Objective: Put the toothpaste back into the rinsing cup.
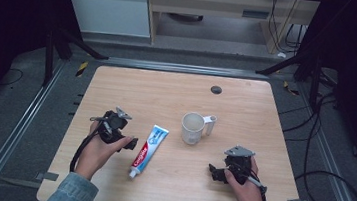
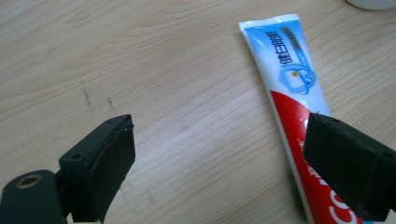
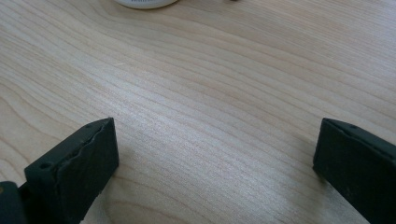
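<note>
Nearest to me, the person's two forearms come in from the 6 o'clock edge of the worktop point(image 1: 118, 79), each hand holding a gripper low over the wood.

Starting on the left, the left gripper point(image 1: 129, 143) sits at about 8 o'clock on the worktop with its jaws spread wide and nothing between them. Just to its right lies the toothpaste tube point(image 1: 149, 151), flat on the wood, its cap end toward 6 o'clock and its crimped end toward 12. In the left gripper view the tube point(image 2: 292, 93) runs up beside one jaw, which overlaps its red part; I cannot tell whether that jaw touches it.

Further right, near the middle of the worktop, a white mug point(image 1: 192, 128) stands upright and looks empty, its handle at 3 o'clock.

Over at 4 o'clock, the right gripper point(image 1: 215, 173) also has its jaws wide apart over bare wood, well apart from the mug.

As I judge it, the work has barely begun: the tube is not yet grasped or lifted, and everything from closing on it onward remains to be done.
</note>
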Available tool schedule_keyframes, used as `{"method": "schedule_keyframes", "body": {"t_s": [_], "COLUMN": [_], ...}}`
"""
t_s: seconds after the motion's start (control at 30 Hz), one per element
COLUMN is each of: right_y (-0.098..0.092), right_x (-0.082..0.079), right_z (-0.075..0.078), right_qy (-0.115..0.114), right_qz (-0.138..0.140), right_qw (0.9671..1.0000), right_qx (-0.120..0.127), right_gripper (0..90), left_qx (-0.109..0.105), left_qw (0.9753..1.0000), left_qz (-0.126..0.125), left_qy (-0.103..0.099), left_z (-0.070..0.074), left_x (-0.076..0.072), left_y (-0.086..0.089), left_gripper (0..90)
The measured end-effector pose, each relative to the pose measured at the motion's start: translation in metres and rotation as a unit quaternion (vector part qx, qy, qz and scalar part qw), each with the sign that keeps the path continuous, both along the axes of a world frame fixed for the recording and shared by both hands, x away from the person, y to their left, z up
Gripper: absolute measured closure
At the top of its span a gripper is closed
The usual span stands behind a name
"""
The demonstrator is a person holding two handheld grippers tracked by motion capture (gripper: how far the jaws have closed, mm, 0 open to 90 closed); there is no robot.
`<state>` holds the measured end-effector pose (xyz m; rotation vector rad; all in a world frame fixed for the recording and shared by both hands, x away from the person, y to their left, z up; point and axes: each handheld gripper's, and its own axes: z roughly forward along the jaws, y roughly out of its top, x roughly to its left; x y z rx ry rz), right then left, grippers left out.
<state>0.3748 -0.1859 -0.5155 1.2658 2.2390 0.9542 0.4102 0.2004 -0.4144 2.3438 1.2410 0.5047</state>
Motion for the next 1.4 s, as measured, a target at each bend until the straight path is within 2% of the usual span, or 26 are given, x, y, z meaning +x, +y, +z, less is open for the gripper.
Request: {"method": "schedule_keyframes", "body": {"t_s": [0.07, 0.13, 0.2, 0.23, 0.37, 0.43, 0.6, 0.63, 0.67, 0.8, 0.83, 0.9, 0.97, 1.1, 1.4], "right_y": [0.000, 0.000, 0.000, 0.000, 0.000, 0.000, 0.000, 0.000, 0.000, 0.000, 0.000, 0.000, 0.000, 0.000, 0.000], "right_x": [0.000, 0.000, 0.000, 0.000, 0.000, 0.000, 0.000, 0.000, 0.000, 0.000, 0.000, 0.000, 0.000, 0.000, 0.000], "right_z": [0.000, 0.000, 0.000, 0.000, 0.000, 0.000, 0.000, 0.000, 0.000, 0.000, 0.000, 0.000, 0.000, 0.000, 0.000], "right_qy": [0.000, 0.000, 0.000, 0.000, 0.000, -0.001, -0.001, -0.001, -0.001, -0.001, -0.001, -0.001, -0.001, -0.001, -0.001], "right_qz": [0.000, 0.000, 0.000, 0.000, 0.000, 0.000, 0.001, 0.001, 0.001, 0.000, 0.000, 0.000, 0.001, 0.001, 0.000], "right_qw": [1.0000, 1.0000, 1.0000, 1.0000, 1.0000, 1.0000, 1.0000, 1.0000, 1.0000, 1.0000, 1.0000, 1.0000, 1.0000, 1.0000, 1.0000], "right_qx": [0.000, 0.000, 0.000, 0.000, 0.000, -0.001, -0.001, -0.001, -0.001, 0.000, 0.000, -0.001, -0.001, -0.001, 0.000], "right_gripper": [0.3, 0.4, 0.3, 0.4, 0.4, 0.4, 0.4, 0.4, 0.4, 0.4, 0.4, 0.4, 0.4, 0.4, 0.4], "left_qx": [-0.005, 0.004, 0.008, 0.014, 0.019, 0.029, 0.028, 0.024, 0.024, 0.028, 0.033, 0.032, 0.041, 0.033, 0.032], "left_qw": [0.9999, 0.9995, 0.9993, 0.9986, 0.9979, 0.9972, 0.9967, 0.9960, 0.9960, 0.9943, 0.9934, 0.9928, 0.9914, 0.9902, 0.9875], "left_qz": [-0.012, -0.028, -0.033, -0.042, -0.047, -0.050, -0.046, -0.047, -0.047, -0.038, -0.031, -0.030, -0.030, -0.023, -0.029], "left_qy": [0.008, 0.014, 0.017, 0.027, 0.040, 0.049, 0.061, 0.072, 0.072, 0.095, 0.106, 0.111, 0.121, 0.134, 0.152], "left_z": [0.002, 0.005, 0.005, 0.004, 0.002, -0.001, -0.006, -0.011, -0.011, -0.024, -0.031, -0.034, -0.041, -0.049, -0.053], "left_x": [0.002, 0.006, 0.007, 0.011, 0.016, 0.020, 0.025, 0.027, 0.027, 0.036, 0.042, 0.043, 0.047, 0.052, 0.056], "left_y": [-0.009, -0.023, -0.028, -0.037, -0.047, -0.055, -0.063, -0.066, -0.066, -0.069, -0.070, -0.070, -0.072, -0.074, -0.078], "left_gripper": [9.6, 9.5, 9.6, 10.7, 12.9, 16.0, 20.0, 21.5, 22.0, 23.4, 23.6, 24.3, 25.9, 27.7, 36.9]}}
